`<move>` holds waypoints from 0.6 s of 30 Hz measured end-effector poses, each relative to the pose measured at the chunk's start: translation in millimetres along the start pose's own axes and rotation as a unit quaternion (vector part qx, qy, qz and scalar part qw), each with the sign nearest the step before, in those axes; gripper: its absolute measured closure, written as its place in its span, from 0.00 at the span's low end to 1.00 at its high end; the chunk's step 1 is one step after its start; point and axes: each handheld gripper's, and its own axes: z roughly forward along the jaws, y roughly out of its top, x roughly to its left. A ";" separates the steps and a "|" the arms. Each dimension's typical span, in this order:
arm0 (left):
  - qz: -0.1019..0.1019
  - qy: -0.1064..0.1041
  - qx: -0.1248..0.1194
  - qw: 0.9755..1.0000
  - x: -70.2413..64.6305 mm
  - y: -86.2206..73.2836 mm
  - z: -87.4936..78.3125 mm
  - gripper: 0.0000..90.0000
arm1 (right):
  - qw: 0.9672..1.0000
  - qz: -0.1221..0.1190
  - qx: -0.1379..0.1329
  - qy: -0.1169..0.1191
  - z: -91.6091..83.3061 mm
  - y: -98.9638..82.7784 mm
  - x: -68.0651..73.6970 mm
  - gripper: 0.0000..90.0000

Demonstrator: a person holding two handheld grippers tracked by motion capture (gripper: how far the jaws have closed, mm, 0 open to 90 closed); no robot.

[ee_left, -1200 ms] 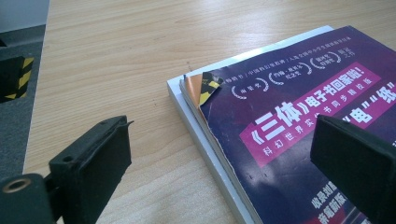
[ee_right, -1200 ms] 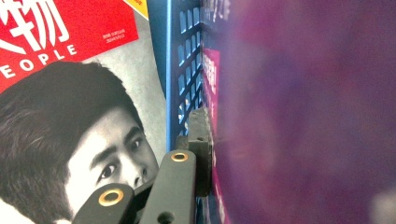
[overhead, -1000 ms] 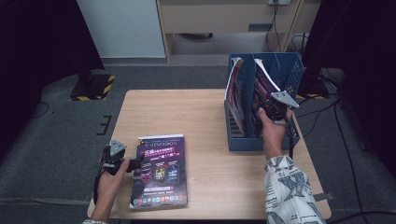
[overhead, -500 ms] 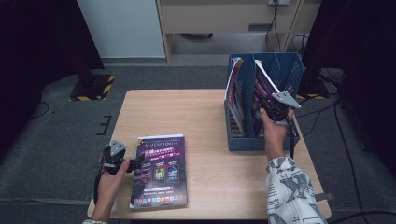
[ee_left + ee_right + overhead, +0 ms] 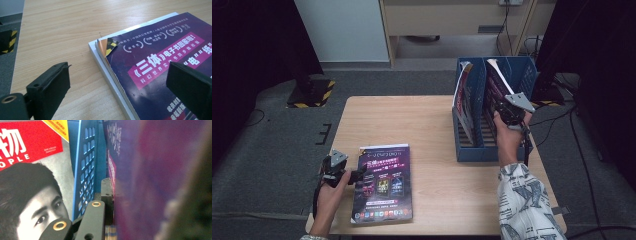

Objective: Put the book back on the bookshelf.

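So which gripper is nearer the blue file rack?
Right. The right gripper is in the rack, shut on a purple magazine; the left gripper sits across the table by the stack.

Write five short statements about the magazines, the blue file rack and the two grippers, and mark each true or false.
1. The right gripper is shut on the purple magazine standing in the blue file rack. True.
2. The left gripper is clamped on the magazine stack. False: its jaws stand open, one on each side of the stack's edge.
3. The stack lies flat on the table. True.
4. The rack is empty. False: it also holds a red-titled magazine.
5. The rack stands at the table's left edge. False: at the right.
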 end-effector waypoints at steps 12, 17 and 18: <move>-0.001 0.000 -0.001 1.000 0.3 0.0 -0.4 0.05 | 1.000 0.006 0.012 0.023 3.1 -13.1 13.1 0.91; -0.001 0.001 0.000 1.000 0.4 -0.1 -1.2 0.05 | 0.999 -0.002 0.015 0.031 1.7 -13.1 21.1 0.89; -0.001 0.001 -0.001 1.000 0.5 -0.1 -1.3 0.05 | 0.999 -0.002 0.016 0.034 1.4 -12.9 22.1 0.89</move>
